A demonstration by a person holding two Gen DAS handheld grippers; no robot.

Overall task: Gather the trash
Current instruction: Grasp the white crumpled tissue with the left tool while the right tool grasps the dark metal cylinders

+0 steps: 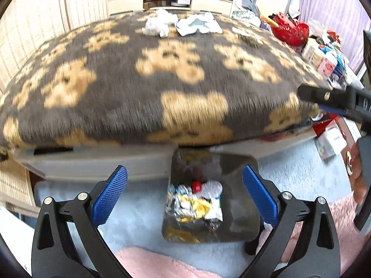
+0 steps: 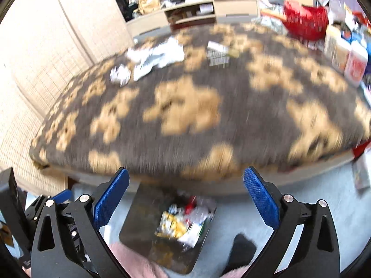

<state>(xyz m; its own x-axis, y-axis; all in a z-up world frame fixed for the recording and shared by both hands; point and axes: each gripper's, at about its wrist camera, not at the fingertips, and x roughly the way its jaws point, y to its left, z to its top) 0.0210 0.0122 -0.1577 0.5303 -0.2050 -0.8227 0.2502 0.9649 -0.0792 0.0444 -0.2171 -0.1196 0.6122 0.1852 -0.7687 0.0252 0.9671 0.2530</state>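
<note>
A dark trash bin (image 1: 241, 210) stands on the floor against the bed, holding crumpled wrappers (image 1: 197, 203) and a red cap. My left gripper (image 1: 184, 192) hangs open above the bin with nothing between its blue pads. In the right wrist view the same bin (image 2: 136, 222) with its wrappers (image 2: 183, 222) lies below my right gripper (image 2: 185, 197), which is open and empty too. Crumpled white paper (image 1: 157, 24) and a pale wrapper (image 1: 199, 24) lie at the far side of the bed; the right wrist view shows the white paper (image 2: 150, 58) and a small packet (image 2: 218, 46).
A brown blanket with tan bear shapes (image 1: 162, 88) covers the bed. A red bag (image 1: 291, 31) and several packages (image 1: 324, 60) crowd its right edge. Pale blue carpet (image 1: 289, 169) and a pink rug (image 1: 162, 264) lie below. The right gripper's black body (image 1: 334, 97) reaches in from the right.
</note>
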